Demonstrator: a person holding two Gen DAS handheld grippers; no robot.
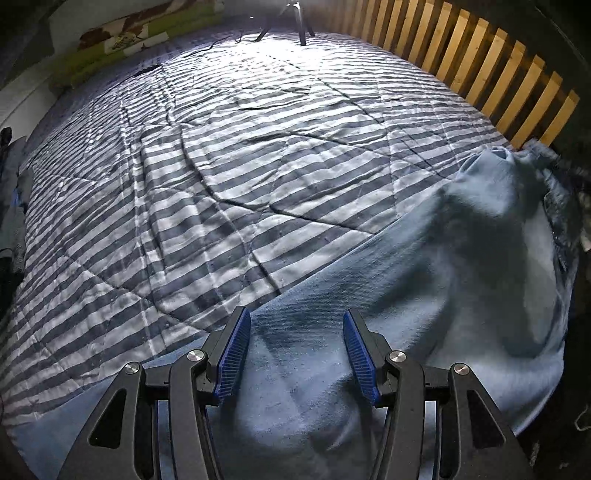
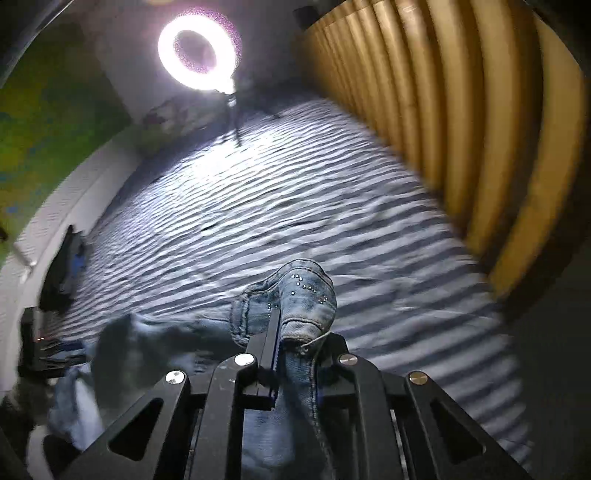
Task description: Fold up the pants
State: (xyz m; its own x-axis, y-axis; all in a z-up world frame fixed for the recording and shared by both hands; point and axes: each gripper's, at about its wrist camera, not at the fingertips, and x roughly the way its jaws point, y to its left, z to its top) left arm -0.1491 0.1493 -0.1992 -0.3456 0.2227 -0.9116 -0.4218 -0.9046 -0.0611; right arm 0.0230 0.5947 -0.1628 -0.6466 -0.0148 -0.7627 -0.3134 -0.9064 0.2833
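Light blue jeans (image 1: 424,280) lie spread over the near right part of a striped quilt (image 1: 229,155). My left gripper (image 1: 295,354) hovers open just above the denim, blue pads apart, nothing between them. In the right wrist view my right gripper (image 2: 295,332) is shut on a bunched end of the jeans (image 2: 303,295), a seamed piece with small studs, lifted off the bed. More denim (image 2: 155,339) trails down to the left, blurred. Its right finger is hidden under the cloth.
A wooden slatted headboard (image 1: 480,62) runs along the right side of the bed. A ring light (image 2: 197,51) on a tripod (image 1: 295,22) stands at the far end. Green patterned pillows (image 1: 129,40) line the far left. Dark items (image 2: 62,269) sit at the left edge.
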